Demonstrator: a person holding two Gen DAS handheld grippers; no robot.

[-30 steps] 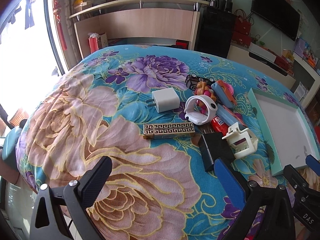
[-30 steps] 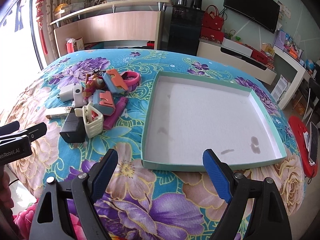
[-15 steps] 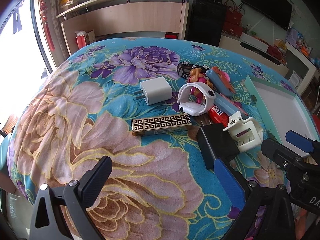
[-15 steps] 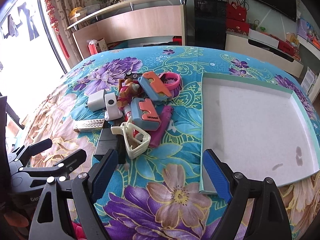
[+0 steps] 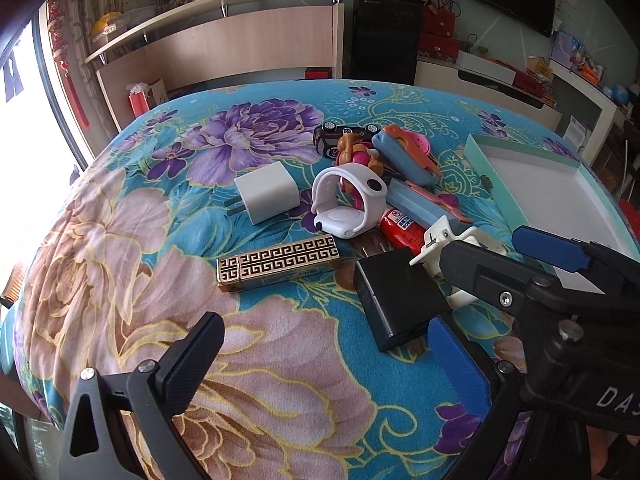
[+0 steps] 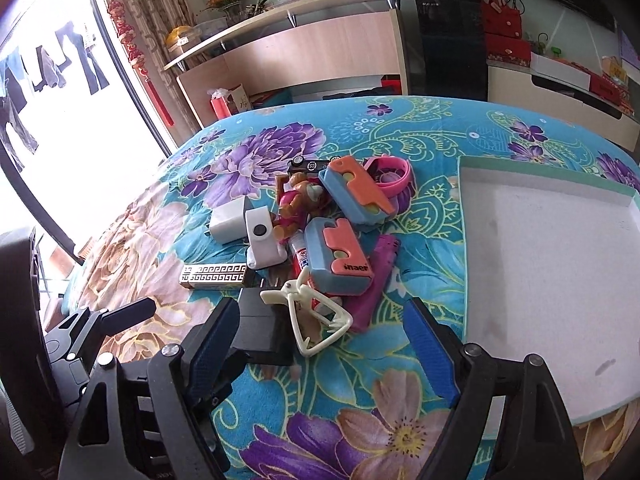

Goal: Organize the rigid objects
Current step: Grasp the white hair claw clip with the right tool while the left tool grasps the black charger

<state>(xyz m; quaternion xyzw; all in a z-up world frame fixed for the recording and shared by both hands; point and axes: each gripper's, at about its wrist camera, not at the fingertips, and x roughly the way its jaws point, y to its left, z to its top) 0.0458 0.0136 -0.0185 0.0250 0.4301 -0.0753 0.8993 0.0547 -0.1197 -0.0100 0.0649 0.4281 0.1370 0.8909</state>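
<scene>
A pile of small objects lies on the flowered cloth: a white charger (image 5: 268, 192), a white band (image 5: 348, 204), a gold patterned box (image 5: 278, 262), a black box (image 5: 400, 300) and a cream clip (image 5: 452, 240). My left gripper (image 5: 324, 354) is open over bare cloth, short of the gold box. My right gripper (image 6: 324, 344) reaches in from the right, jaws closing. The cream clip (image 6: 316, 316) lies between its blue pads (image 6: 216, 344), untouched. The black box (image 6: 260, 328) sits by its left pad. An empty teal tray (image 6: 552, 272) is to the right.
Two blue-and-orange boxes (image 6: 340, 260), a purple lighter (image 6: 372, 284), a pink band (image 6: 392, 172), a toy figure (image 6: 296, 204) and a black toy car (image 6: 310, 166) crowd the pile. A wooden headboard shelf (image 5: 224, 36) stands behind. The cloth's left half shows only flowers.
My right gripper swung left from the tray onto the pile, its jaws slightly narrower, the clip now between them. My left gripper moved closer to the pile and lower.
</scene>
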